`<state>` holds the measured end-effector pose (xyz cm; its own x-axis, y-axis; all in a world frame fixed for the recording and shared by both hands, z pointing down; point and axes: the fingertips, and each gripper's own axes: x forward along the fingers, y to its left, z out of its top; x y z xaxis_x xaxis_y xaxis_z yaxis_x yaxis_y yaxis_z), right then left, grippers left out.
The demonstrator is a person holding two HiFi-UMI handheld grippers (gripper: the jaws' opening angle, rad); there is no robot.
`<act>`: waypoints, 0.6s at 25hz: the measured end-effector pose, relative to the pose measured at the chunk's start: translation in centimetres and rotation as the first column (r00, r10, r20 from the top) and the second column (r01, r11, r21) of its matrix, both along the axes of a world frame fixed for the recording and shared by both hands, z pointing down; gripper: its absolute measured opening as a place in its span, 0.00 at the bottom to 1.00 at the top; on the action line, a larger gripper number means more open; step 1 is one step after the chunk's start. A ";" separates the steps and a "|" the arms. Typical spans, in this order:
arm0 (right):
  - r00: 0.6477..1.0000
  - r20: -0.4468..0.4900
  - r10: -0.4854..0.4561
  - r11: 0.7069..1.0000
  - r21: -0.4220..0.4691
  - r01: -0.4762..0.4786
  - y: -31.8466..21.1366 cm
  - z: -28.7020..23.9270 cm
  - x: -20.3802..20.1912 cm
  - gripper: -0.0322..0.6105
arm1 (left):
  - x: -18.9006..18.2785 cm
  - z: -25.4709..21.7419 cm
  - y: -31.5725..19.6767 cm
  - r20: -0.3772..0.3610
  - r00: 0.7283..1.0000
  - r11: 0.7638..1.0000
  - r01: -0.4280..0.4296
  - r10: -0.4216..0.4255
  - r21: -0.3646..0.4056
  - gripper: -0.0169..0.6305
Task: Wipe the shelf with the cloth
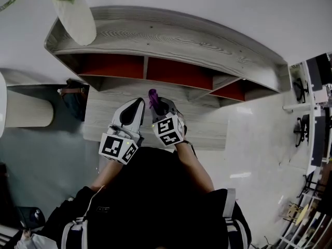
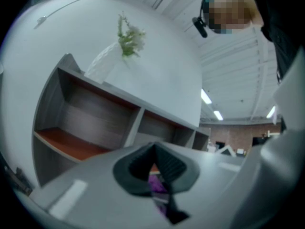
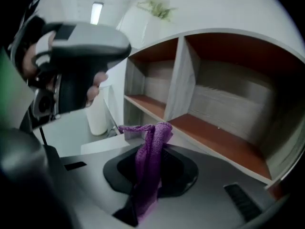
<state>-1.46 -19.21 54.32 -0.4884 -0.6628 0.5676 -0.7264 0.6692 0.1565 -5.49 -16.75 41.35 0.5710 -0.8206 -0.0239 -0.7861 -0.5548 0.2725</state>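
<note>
Hovering before the shelf [image 3: 214,140], the right tool [image 3: 155,144] pinches the purple cloth [image 3: 147,175] — wiping not yet begun. The left tool [image 2: 155,151] sits with its jaws together. Next, likely: press the cloth onto a board.

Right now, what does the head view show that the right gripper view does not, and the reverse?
Only the head view: the grey wood-grain top surface of the shelf, the marker cubes on the left gripper and right gripper, and the person's forearms. Only the right gripper view: its jaws closed on the purple cloth, a hand around the left gripper's handle, and a ceiling light. Both: the cloth, the shelf's red-orange compartments and the white vase with greenery.
</note>
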 end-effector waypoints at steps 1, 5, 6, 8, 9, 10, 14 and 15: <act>0.999 0.041 0.033 0.999 0.011 -0.034 -0.2 -1.0 0.6 0.13 | 0.2 -0.1 0.0 0.000 1.000 1.000 -0.002 0.002 0.000 0.03; 0.972 0.191 0.141 0.987 0.047 -0.152 -0.8 -4.9 3.3 0.13 | 1.0 -0.4 0.1 0.007 1.000 1.000 -0.010 0.010 0.003 0.03; 0.960 0.228 0.163 0.982 0.055 -0.179 -0.9 -5.8 4.0 0.13 | 1.2 -0.5 0.1 0.009 1.000 1.000 -0.012 0.011 0.006 0.03; 0.933 0.300 0.199 0.970 0.074 -0.231 -0.9 -7.7 5.3 0.13 | 1.5 -0.7 0.1 0.015 1.000 1.000 -0.014 0.014 0.013 0.03; 0.918 0.333 0.216 0.962 0.086 -0.258 -0.8 -8.7 6.0 0.13 | 1.7 -0.8 0.1 0.017 1.000 1.000 -0.015 0.014 0.016 0.03; 0.902 0.365 0.232 0.953 0.099 -0.286 -0.6 -9.6 6.8 0.13 | 1.9 -0.8 0.2 0.020 1.000 1.000 -0.016 0.015 0.017 0.03; 0.847 0.443 0.293 0.916 0.125 -0.382 0.7 -10.9 9.3 0.13 | 2.7 -0.2 0.7 0.033 0.999 1.000 -0.025 0.025 0.005 0.03; 0.839 0.452 0.304 0.910 0.121 -0.395 1.1 -10.7 9.6 0.13 | 3.0 0.0 0.8 0.035 0.999 1.000 -0.028 0.028 0.000 0.03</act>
<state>8.18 -18.13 43.63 -0.3601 -0.9111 0.2004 -0.9324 0.3447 -0.1087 -2.52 -15.93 41.34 0.5939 -0.8046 -0.0039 -0.7795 -0.5766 0.2448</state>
